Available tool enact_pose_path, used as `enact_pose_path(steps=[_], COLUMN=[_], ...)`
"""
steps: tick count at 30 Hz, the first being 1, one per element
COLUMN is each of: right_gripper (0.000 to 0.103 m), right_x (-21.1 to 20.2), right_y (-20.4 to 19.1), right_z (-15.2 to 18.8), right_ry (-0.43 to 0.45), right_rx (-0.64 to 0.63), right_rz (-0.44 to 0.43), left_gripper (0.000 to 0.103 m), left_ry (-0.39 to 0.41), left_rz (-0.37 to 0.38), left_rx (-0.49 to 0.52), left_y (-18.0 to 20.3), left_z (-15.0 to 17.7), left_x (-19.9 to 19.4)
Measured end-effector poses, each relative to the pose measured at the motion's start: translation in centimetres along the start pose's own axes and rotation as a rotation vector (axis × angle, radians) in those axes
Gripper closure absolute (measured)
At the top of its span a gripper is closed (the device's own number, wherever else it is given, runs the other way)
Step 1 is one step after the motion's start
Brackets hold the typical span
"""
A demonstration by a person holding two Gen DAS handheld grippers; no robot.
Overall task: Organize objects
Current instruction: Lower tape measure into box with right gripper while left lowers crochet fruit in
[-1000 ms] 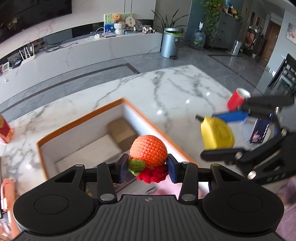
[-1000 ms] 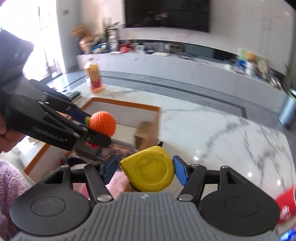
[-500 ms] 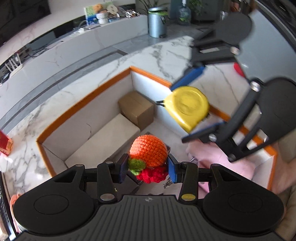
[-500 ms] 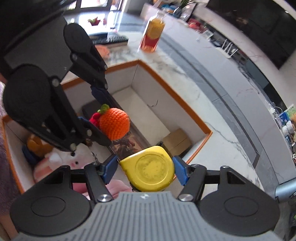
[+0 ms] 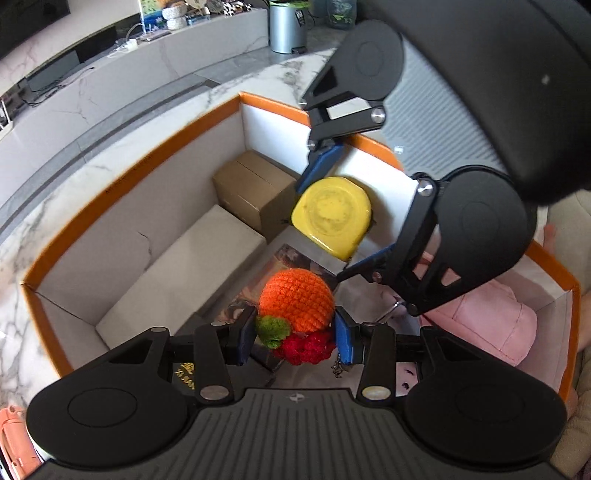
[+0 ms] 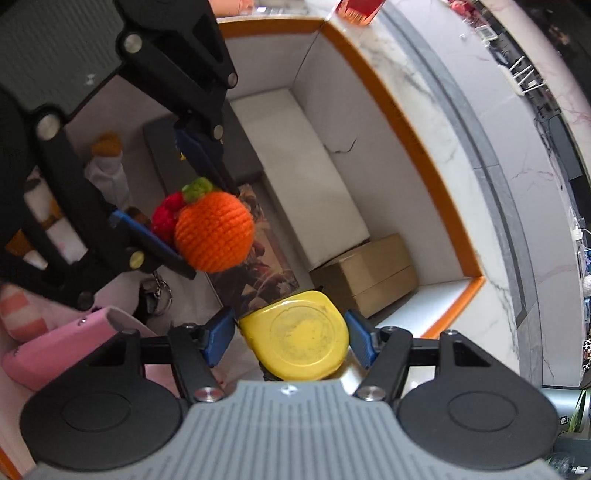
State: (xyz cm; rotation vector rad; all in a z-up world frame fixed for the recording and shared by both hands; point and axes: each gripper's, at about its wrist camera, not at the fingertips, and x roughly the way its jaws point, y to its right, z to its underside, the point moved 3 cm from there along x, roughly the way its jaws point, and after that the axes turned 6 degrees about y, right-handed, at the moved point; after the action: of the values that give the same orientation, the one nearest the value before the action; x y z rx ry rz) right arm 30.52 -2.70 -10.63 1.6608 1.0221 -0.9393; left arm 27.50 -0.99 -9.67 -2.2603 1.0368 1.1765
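My left gripper (image 5: 295, 338) is shut on an orange crocheted fruit toy (image 5: 297, 301) with green and red parts, held over the inside of an orange-rimmed white box (image 5: 129, 173). My right gripper (image 6: 291, 341) is shut on a yellow tape measure (image 6: 295, 345), also held over the box (image 6: 406, 125). The right gripper shows in the left wrist view (image 5: 334, 208) with the tape measure (image 5: 330, 214) just beyond the fruit toy. The left gripper (image 6: 184, 206) with the toy (image 6: 214, 230) shows in the right wrist view.
Inside the box lie a brown carton (image 5: 255, 188), a white block (image 5: 184, 269), a picture card (image 6: 258, 258), a dark box (image 6: 207, 155), pink soft items (image 5: 491, 325) and plush toys (image 6: 107, 166). A bottle (image 6: 360, 9) stands on the marble table (image 5: 74, 166) beyond the box.
Both grippers have moved down and further over the box interior with their objects. The right gripper has swung closer to the left one.
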Motion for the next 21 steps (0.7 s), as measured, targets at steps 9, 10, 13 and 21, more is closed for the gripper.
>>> enact_pose_path(steps=[9,10,13,21], right_gripper=[0.032,0.032,0.031,0.034], right_x=[-0.3,-0.8,-2.5,-7.3], right_y=[-0.6,-0.5,-0.2,-0.3], right_z=[0.7,0.8,1.2,2.0], right_ry=[0.005,0.018,0.045,0.138], right_rx=[-0.037,-0.032,-0.011,0.07], right_rz=[0.035,0.036,0.055,0.096], left_gripper=[0.053,0.053,0.053,0.053], left_ry=[-0.033,-0.031,-0.041,-0.1], left_rz=[0.025,0.029,0.046,0.093], left_rx=[0.044,0.046,0.043,-0.009], left_y=[0.8,0.9,1.2,1.7], left_z=[0.3,0.2,0.0,-0.5], left_x=[0.1,-0.1,-0.3,0.3])
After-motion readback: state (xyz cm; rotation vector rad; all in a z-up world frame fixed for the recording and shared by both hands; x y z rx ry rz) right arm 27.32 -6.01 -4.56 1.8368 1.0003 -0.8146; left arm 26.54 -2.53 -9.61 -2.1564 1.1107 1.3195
